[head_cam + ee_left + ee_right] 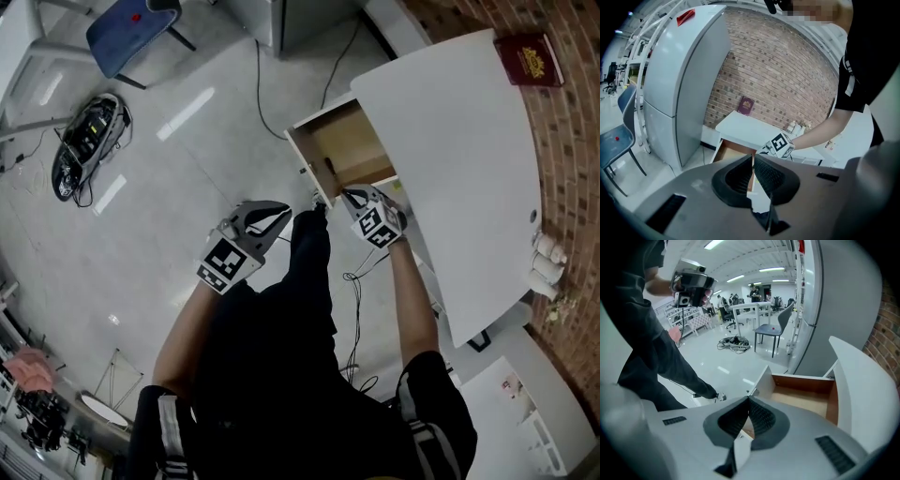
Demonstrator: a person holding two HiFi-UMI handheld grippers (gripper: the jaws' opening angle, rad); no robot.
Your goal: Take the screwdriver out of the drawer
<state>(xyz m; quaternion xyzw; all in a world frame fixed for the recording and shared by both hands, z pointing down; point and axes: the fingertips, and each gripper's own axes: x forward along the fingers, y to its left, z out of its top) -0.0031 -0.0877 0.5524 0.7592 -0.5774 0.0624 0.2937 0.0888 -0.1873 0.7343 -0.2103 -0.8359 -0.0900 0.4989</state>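
Head view is showing the open drawer (pixel 356 145) of the white desk (pixel 450 131); a small dark item (pixel 328 167) is lying just inside its front panel, and I cannot confirm it as the screwdriver; the right gripper (pixel 349 195) is hovering beside that panel, jaws together, empty; the left gripper (pixel 284 215) is hovering over the floor, jaws likewise together on nothing.

A: can anybody actually read something in these? any label, brand, number?
B: nope, nothing legible tbh. dark red booklet (pixel 528 58) on the white table (pixel 450 141) has gold print on the cover, way too small to make out. red tag (pixel 686 17) up on the tall grey cabinet (pixel 670 93) is just a smudge. left cube (pixel 228 262) and right cube (pixel 378 226) only carry black-and-white square patterns, no letters
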